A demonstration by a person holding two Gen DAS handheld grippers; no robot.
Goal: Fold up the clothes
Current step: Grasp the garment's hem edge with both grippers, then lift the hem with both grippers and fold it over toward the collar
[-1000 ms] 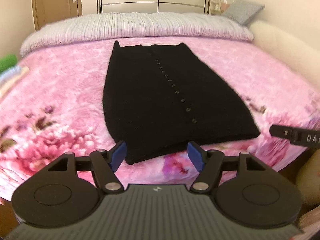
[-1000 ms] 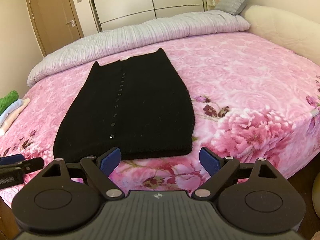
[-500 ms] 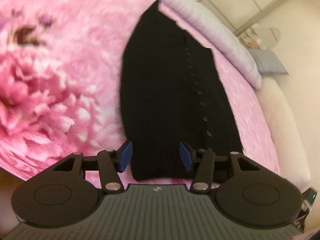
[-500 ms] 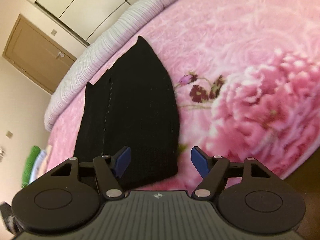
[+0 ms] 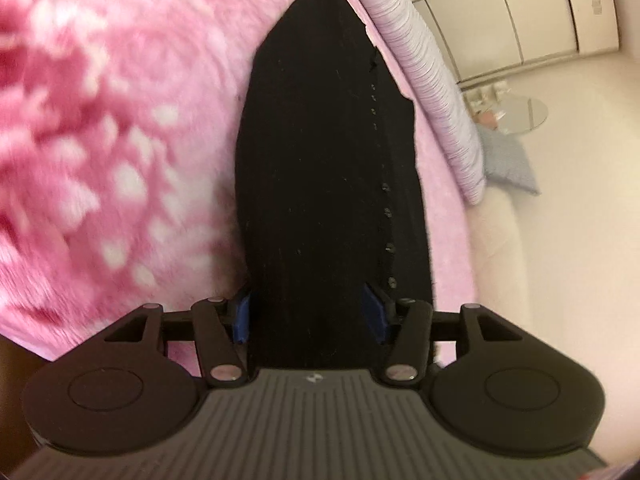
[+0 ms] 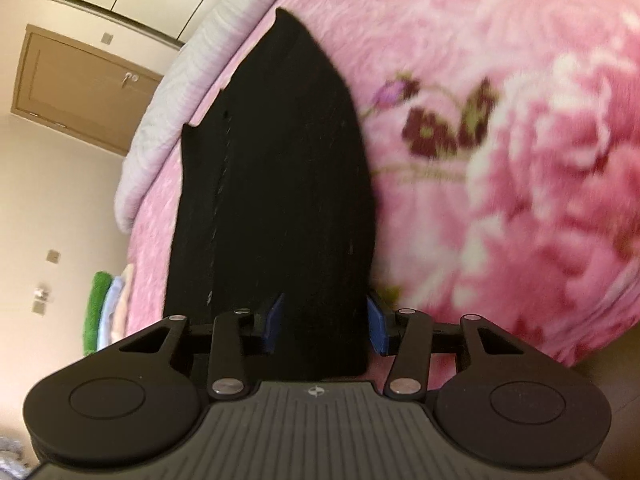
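**Reaching for the near corners of a soft black top**

Lying flat on the pink flowery blanket (image 5: 100,152): a black knit top (image 5: 320,184) with a row of small buttons (image 5: 387,211) down it. Sitting low at its near edge: left gripper (image 5: 310,314) over one corner, right gripper (image 6: 325,322) over the other. Fingers apart on both, black cloth between the blue pads (image 5: 241,316), not pinched. Looks soft, floppy and light, a bit thick. Likely to sag and stretch when lifted. Best held at the two near corners, pinching through every layer, away from the buttons. Could slip if only the fuzz gets caught.
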